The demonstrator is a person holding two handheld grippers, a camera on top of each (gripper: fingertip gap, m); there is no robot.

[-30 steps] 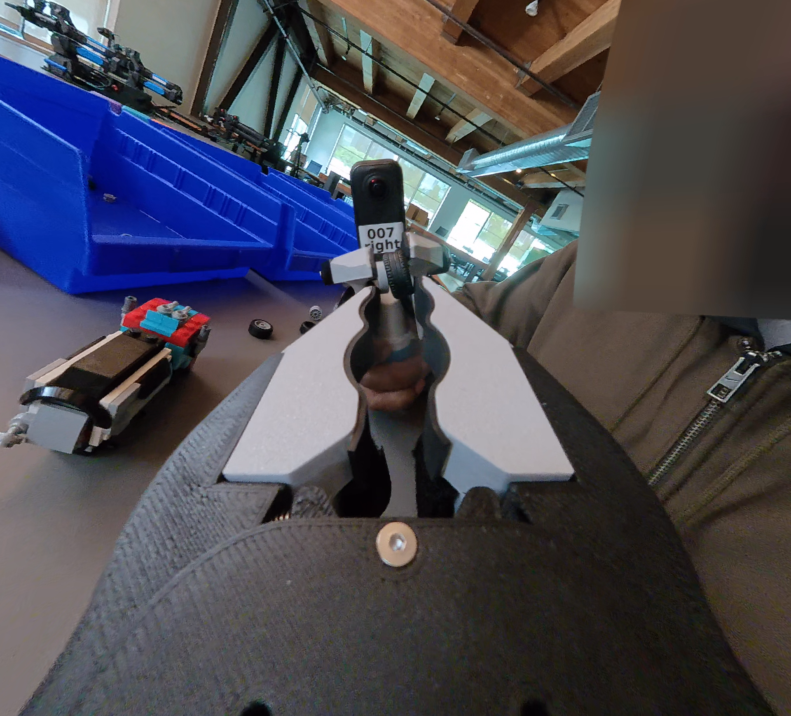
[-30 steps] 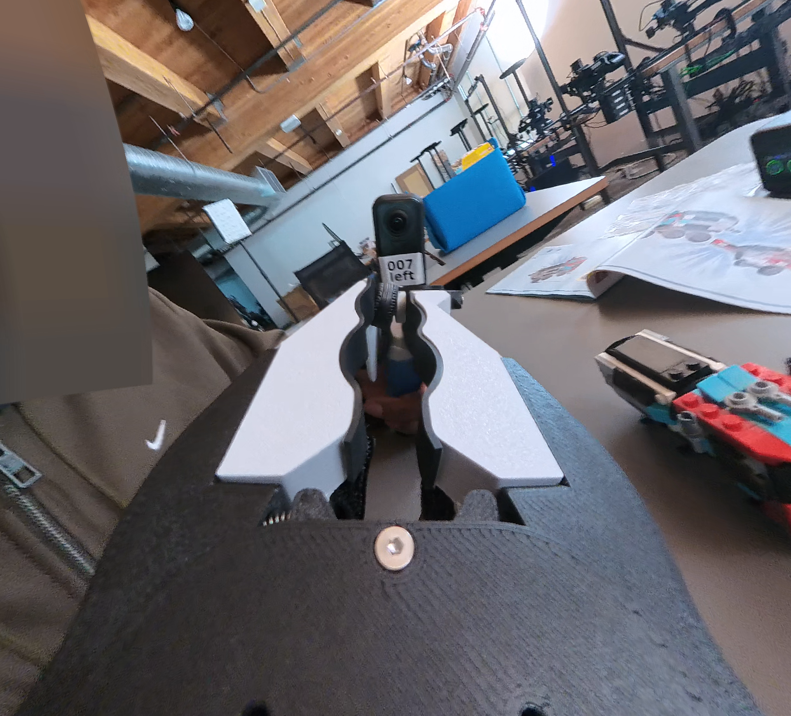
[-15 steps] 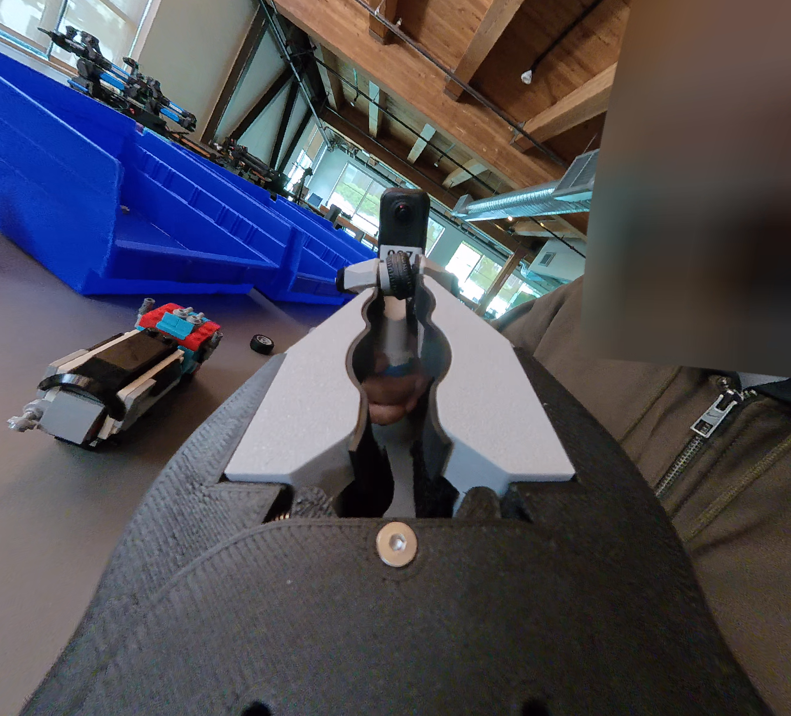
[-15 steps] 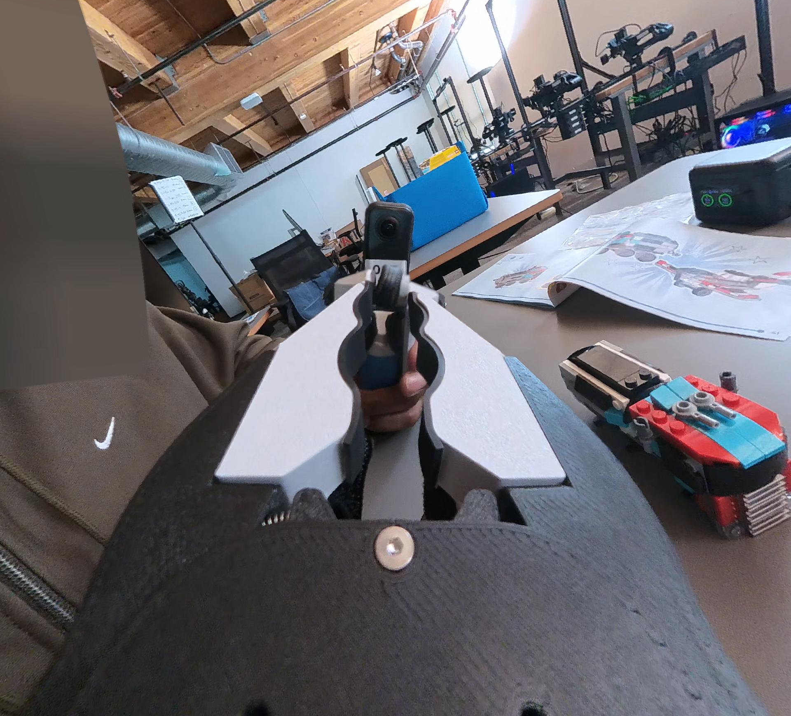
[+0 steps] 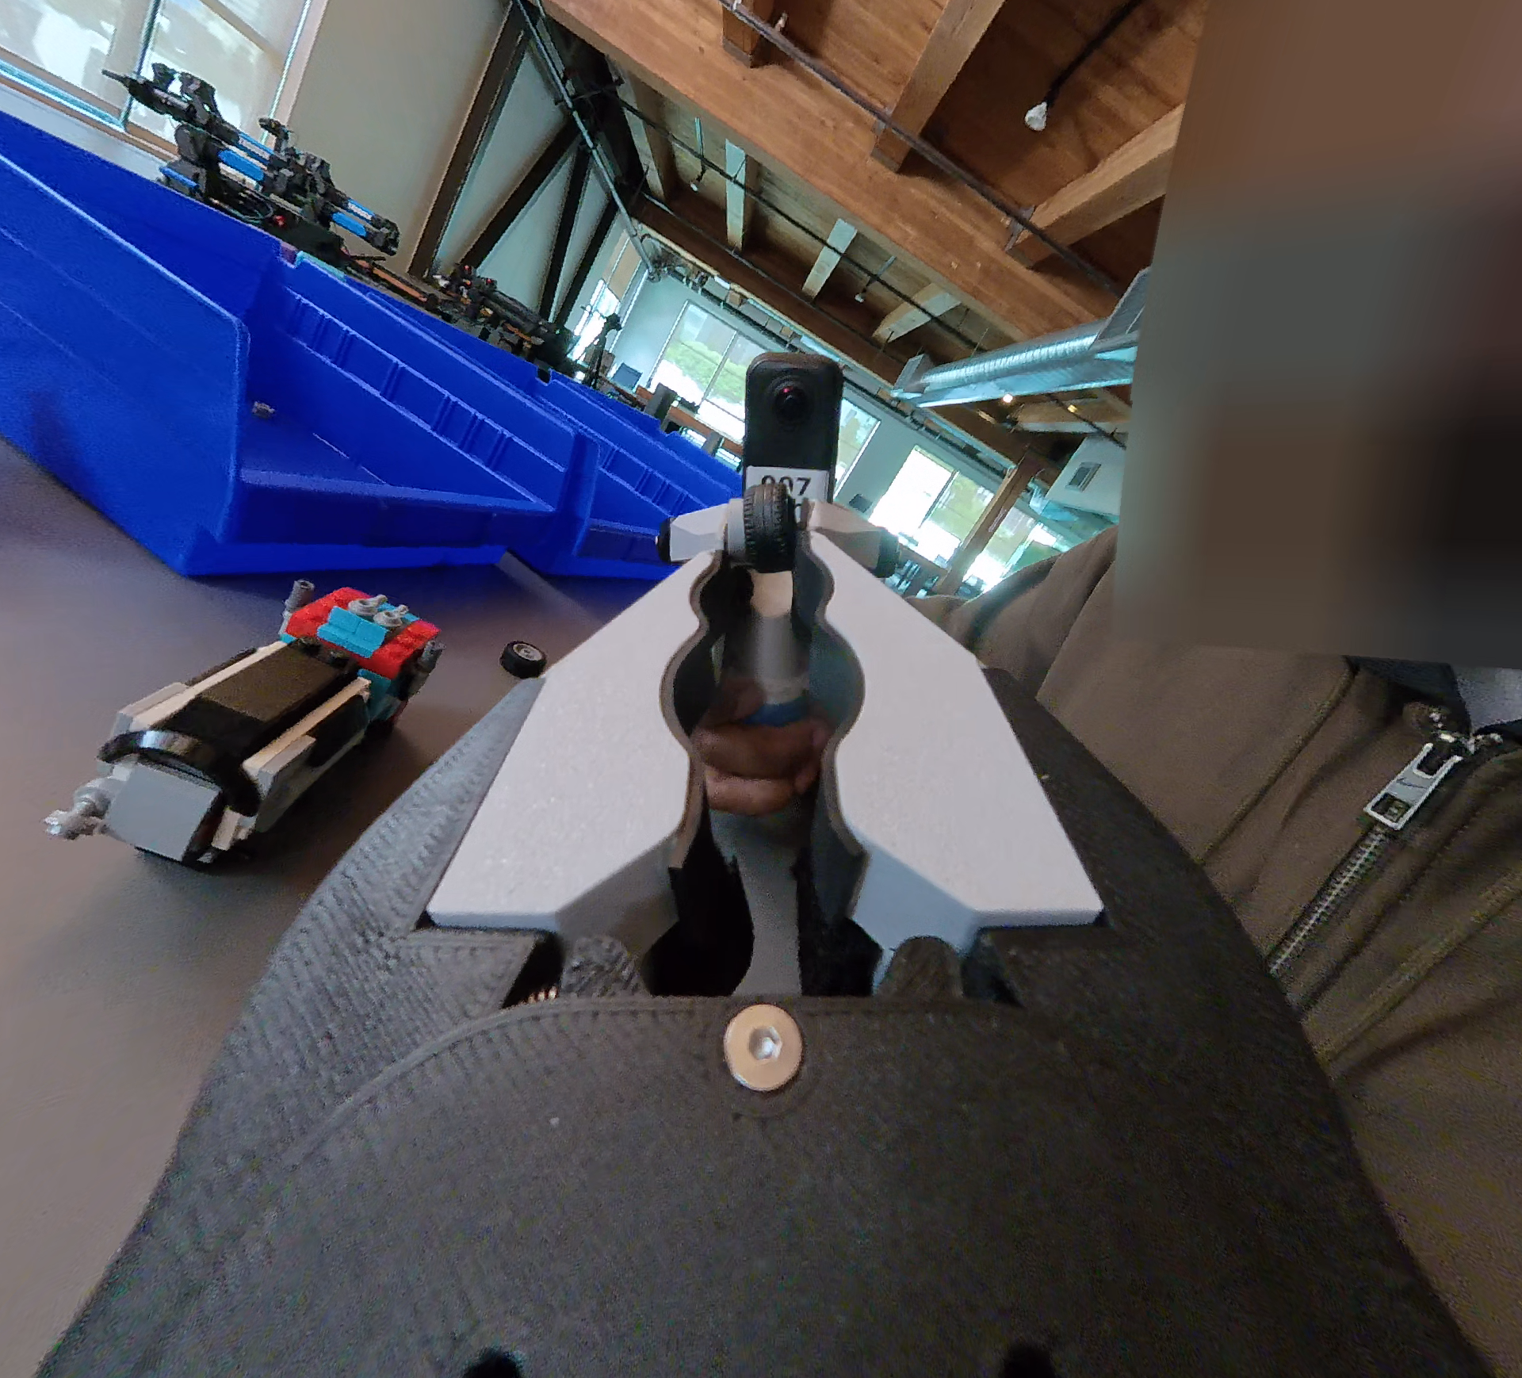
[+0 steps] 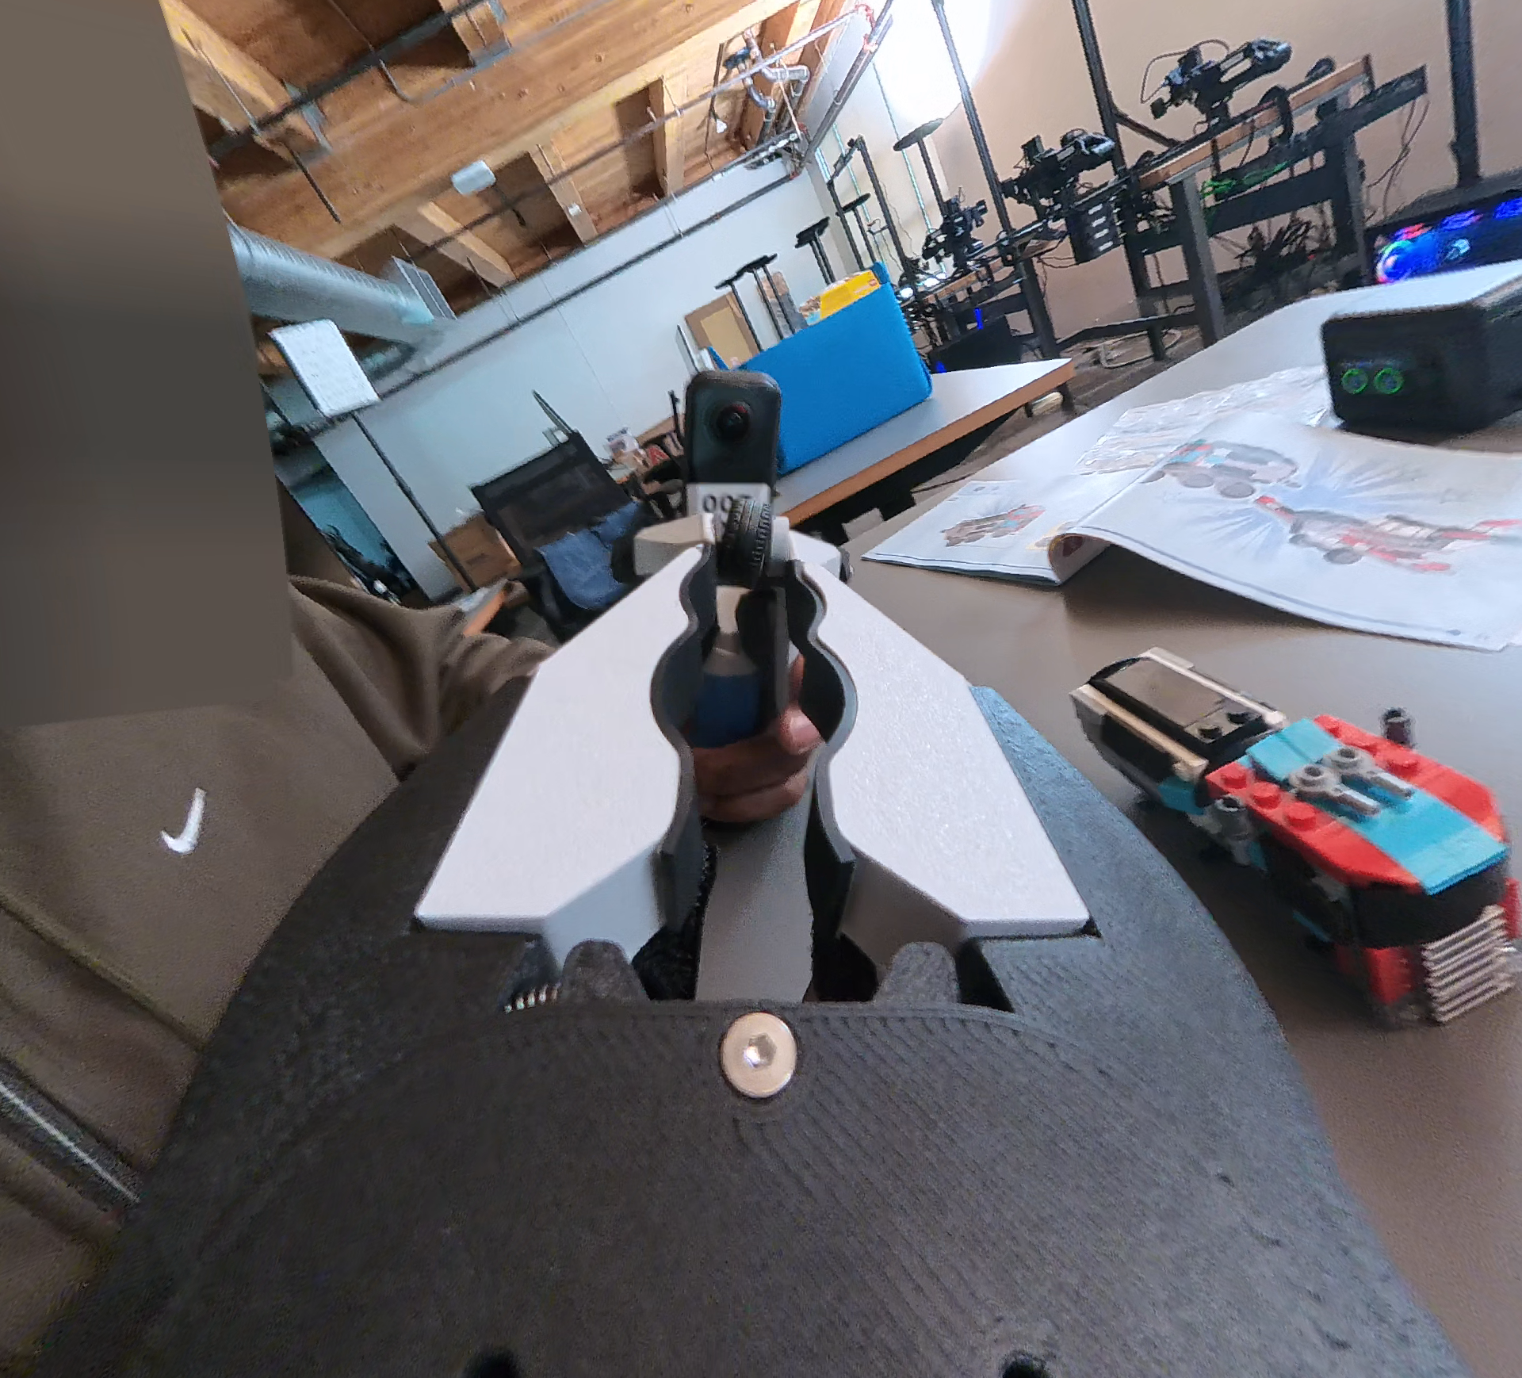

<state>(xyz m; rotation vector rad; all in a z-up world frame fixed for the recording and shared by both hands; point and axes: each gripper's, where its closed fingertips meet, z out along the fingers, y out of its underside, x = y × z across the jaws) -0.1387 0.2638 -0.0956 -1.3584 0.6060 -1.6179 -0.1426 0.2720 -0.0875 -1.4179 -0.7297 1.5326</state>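
My two grippers point at each other above the grey table (image 5: 123, 968), tip to tip. My left gripper (image 5: 770, 543) is shut on a small black toy wheel (image 5: 770, 527), seen edge-on between its grey fingertips (image 5: 832, 581). My right gripper (image 6: 745, 548) is shut on the same wheel (image 6: 744, 538) from the opposite side. A pale part sits against one side of the tyre. A brick-built toy car in red, teal, black and grey (image 5: 247, 721) lies on the table beside the grippers; it also shows in the right wrist view (image 6: 1318, 803).
A loose small wheel (image 5: 523, 656) lies near the car. Blue bins (image 5: 247, 432) stand behind it. An open instruction booklet (image 6: 1235, 515) and a black box (image 6: 1425, 366) lie farther off. A person in an olive zip jacket (image 5: 1235, 803) is close behind the grippers.
Both grippers have stayed together on the wheel while tilting and shifting a little; the car and bins have slid in both views. The grasp looks unchanged.
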